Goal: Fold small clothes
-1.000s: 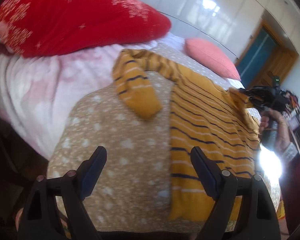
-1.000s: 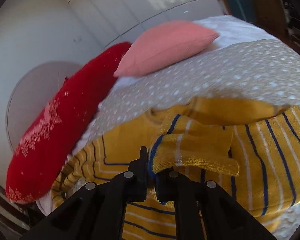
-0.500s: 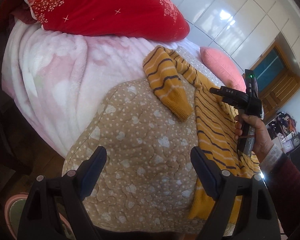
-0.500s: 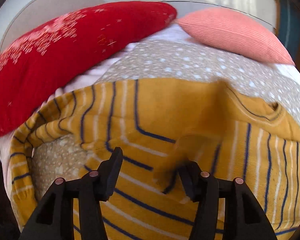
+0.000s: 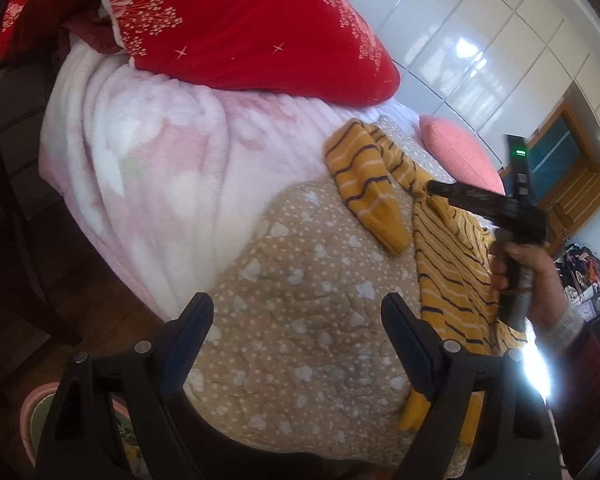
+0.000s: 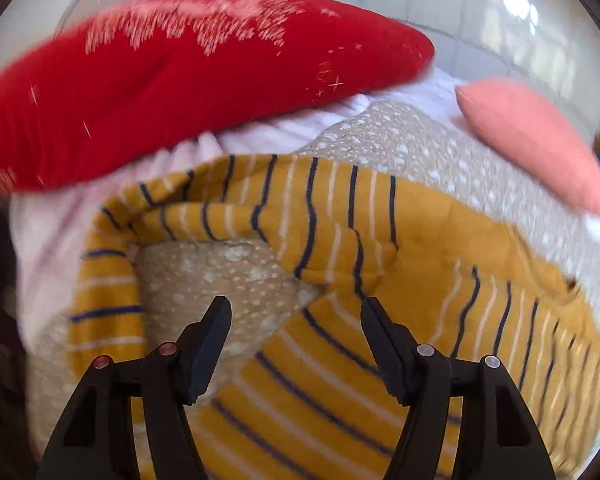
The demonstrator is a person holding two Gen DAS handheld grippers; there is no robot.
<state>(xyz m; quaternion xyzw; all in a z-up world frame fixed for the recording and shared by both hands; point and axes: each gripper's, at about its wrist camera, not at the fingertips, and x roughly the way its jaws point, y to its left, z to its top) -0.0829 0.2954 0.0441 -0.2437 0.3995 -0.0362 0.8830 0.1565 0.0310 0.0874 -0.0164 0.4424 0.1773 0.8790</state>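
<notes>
A mustard-yellow sweater (image 5: 452,264) with navy and white stripes lies on the tan dotted quilt (image 5: 300,320). Its left sleeve (image 5: 364,188) is bent down beside the body. In the right wrist view the sweater (image 6: 340,380) fills the lower frame, with the sleeve (image 6: 228,208) arching over a patch of quilt (image 6: 220,280). My left gripper (image 5: 296,324) is open and empty, above bare quilt left of the sweater. My right gripper (image 6: 296,324) is open and empty just above the sweater's armpit; it also shows in the left wrist view (image 5: 480,200).
A big red pillow (image 5: 240,28) and a pink fleece blanket (image 5: 148,152) lie at the head of the bed. A salmon cushion (image 5: 460,152) lies beyond the sweater. The bed's edge and dark floor (image 5: 28,240) are at left. White wardrobe doors (image 5: 480,40) stand behind.
My right gripper opened and let go of the right sleeve cuff, then swung left over the sweater toward the left sleeve. My left gripper drew back and left, staying open.
</notes>
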